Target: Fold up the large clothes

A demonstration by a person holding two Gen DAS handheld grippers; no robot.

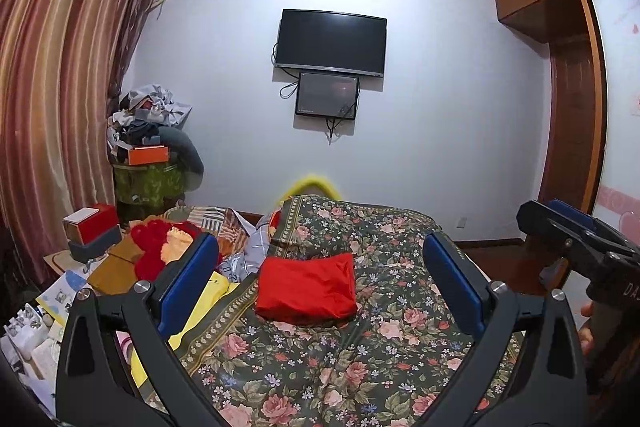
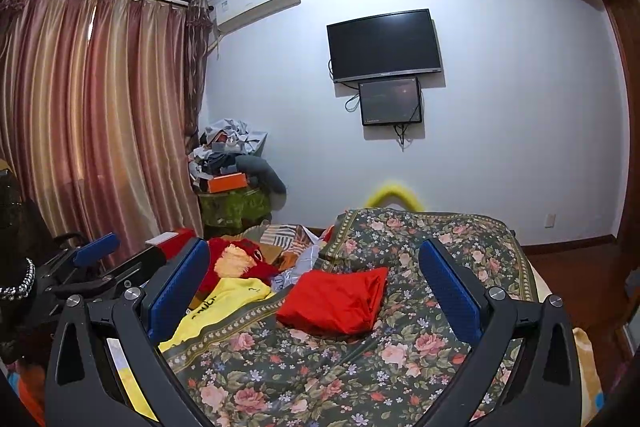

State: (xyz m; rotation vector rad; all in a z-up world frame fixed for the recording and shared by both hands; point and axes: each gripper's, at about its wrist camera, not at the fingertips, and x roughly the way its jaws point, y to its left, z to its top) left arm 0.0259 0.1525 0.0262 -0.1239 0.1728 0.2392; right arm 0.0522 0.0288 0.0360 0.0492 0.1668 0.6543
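Note:
A red garment point(image 1: 307, 287), folded into a thick rectangle, lies on the floral bedspread point(image 1: 360, 359). It also shows in the right wrist view point(image 2: 334, 301). My left gripper point(image 1: 320, 267) is open and empty, held above the bed with the red garment between its blue pads point(image 1: 188, 279). My right gripper point(image 2: 316, 277) is open and empty, raised over the bed, the red garment ahead between its fingers. The right gripper also appears at the right edge of the left wrist view point(image 1: 576, 235).
A yellow garment point(image 2: 224, 307) and a red plush item point(image 2: 240, 263) lie at the bed's left side among boxes point(image 1: 92, 227) and papers. A cluttered pile point(image 1: 152, 131) stands by the curtain point(image 1: 48, 107). A wardrobe point(image 1: 568, 107) is at right.

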